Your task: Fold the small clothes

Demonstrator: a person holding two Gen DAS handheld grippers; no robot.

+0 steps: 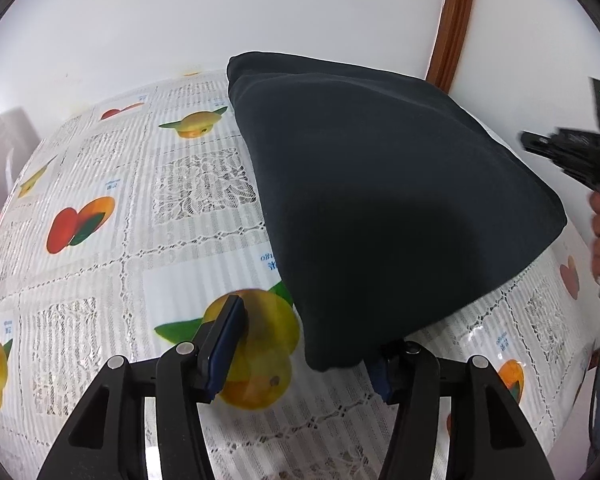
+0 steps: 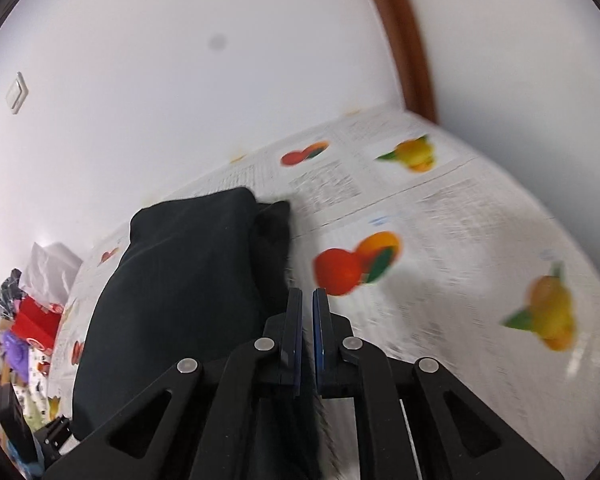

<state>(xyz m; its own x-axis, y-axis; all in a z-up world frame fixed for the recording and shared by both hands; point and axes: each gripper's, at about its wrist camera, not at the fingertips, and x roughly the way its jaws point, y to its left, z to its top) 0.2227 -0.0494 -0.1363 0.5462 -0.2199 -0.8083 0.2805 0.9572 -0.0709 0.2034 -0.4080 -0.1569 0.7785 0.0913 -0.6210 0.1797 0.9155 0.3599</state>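
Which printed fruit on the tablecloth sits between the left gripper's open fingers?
The yellow citrus print beside the dark garment's near corner, framed by the left gripper.

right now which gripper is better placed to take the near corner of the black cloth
Left. The left gripper is open with the black cloth's near corner between its fingers. The right gripper is shut beside the cloth's edge.

1. Your left wrist view looks forward and down along its fingers point(image 1: 236, 344), close over the desk point(image 1: 100, 280), facing the white wall point(image 1: 220, 12)
2. Your right wrist view also tilts down over the desk point(image 2: 480, 240), blurred, toward the same wall point(image 2: 180, 80)
3. Both views share the dark garment point(image 1: 380, 208) point(image 2: 188, 272), the fruit-print cloth point(image 1: 172, 240) point(image 2: 440, 208) and the brown frame point(image 1: 456, 20) point(image 2: 404, 40)
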